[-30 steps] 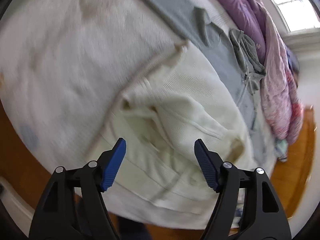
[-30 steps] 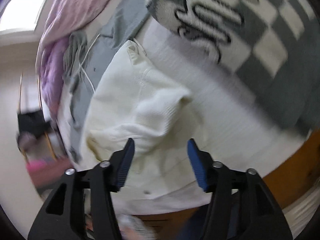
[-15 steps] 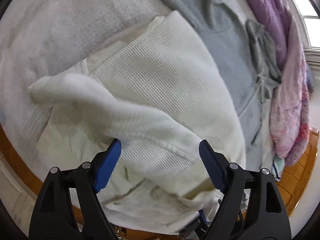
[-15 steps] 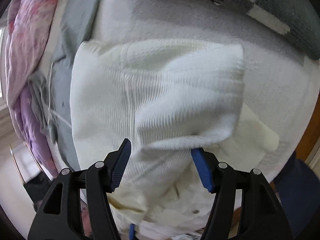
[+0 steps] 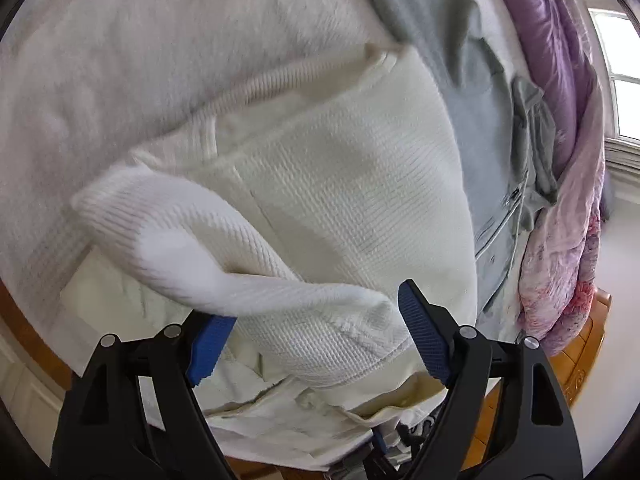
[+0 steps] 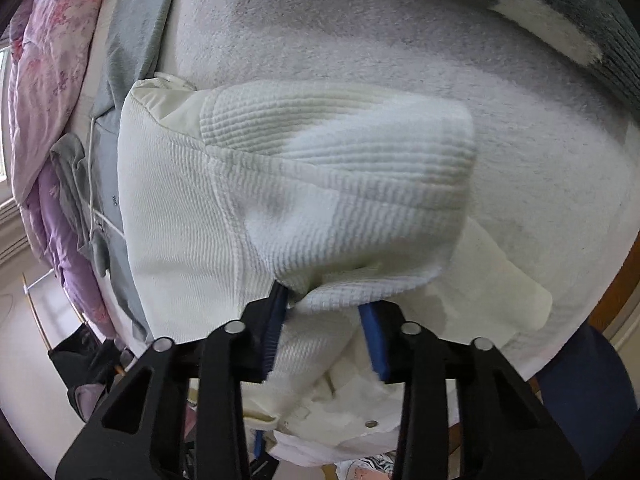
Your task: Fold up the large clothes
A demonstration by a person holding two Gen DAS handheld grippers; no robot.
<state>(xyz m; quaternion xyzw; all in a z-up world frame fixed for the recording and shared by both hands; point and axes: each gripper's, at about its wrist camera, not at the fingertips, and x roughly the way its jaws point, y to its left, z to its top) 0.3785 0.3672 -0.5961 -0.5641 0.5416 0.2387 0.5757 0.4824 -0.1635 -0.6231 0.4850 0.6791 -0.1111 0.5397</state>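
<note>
Left claw: black frame, 2 ribbed blue pads, silver screws; right claw: same build.

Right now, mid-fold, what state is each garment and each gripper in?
cream knit sweater: partly folded on the bed, one sleeve lifted off its body.
right gripper: fingers closing on a bunched fold of the sweater.
left gripper: fingers wide open, fabric between them, not pinched.
grey hoodie: spread flat beside the sweater, unfolded.
pink and purple quilt: heaped at the bed's edge.
</note>
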